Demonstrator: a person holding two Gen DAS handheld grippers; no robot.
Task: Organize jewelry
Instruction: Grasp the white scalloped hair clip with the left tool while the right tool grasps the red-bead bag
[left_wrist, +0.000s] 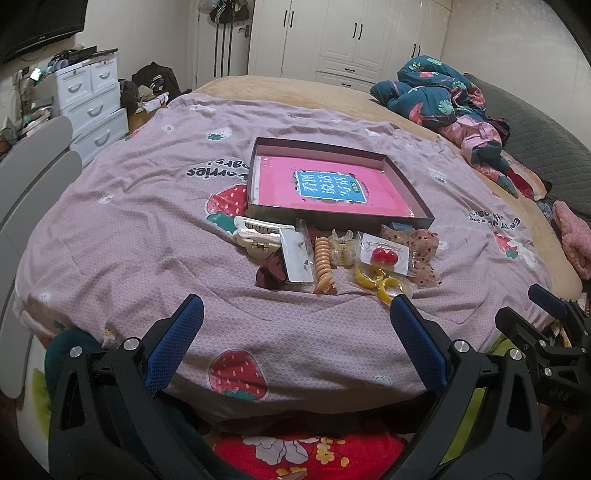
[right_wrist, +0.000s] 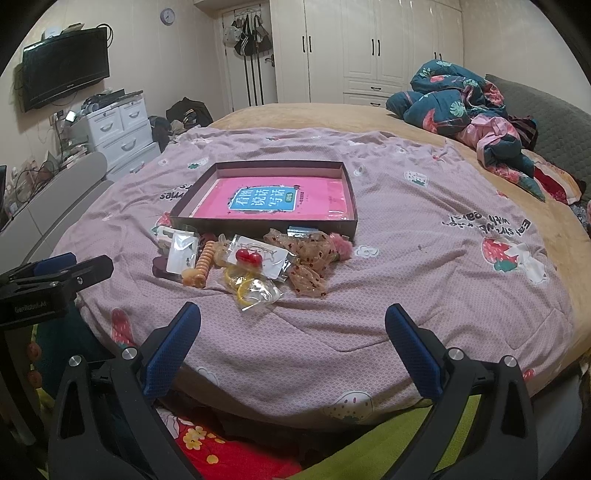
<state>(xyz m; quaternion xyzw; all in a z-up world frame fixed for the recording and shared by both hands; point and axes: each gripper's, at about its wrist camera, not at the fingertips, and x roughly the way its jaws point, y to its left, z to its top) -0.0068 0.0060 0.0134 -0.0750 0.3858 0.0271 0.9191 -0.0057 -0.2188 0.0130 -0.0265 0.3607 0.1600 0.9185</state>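
A shallow dark box (left_wrist: 402, 177) (right_wrist: 349, 192) with a pink book inside lies on the bed. In front of it sits a pile of accessories: a white hair claw (left_wrist: 255, 234), a packaged card of earrings (left_wrist: 295, 258) (right_wrist: 181, 251), an orange spiral hair tie (left_wrist: 323, 267) (right_wrist: 201, 264), a card with red cherries (left_wrist: 384, 254) (right_wrist: 255, 258), yellow hoops in a bag (left_wrist: 380, 282) (right_wrist: 251, 290) and a dotted scrunchie (left_wrist: 424, 254) (right_wrist: 314, 262). My left gripper (left_wrist: 297, 308) and right gripper (right_wrist: 293, 317) are open, empty, near the bed's front edge.
The pink strawberry bedspread (left_wrist: 147, 229) (right_wrist: 424, 280) covers the bed. Crumpled dark floral bedding (left_wrist: 439, 92) (right_wrist: 454, 96) lies at the back right. White drawers (left_wrist: 88, 99) (right_wrist: 122, 129) stand at the left. The right gripper shows at the left wrist view's right edge (left_wrist: 546, 332).
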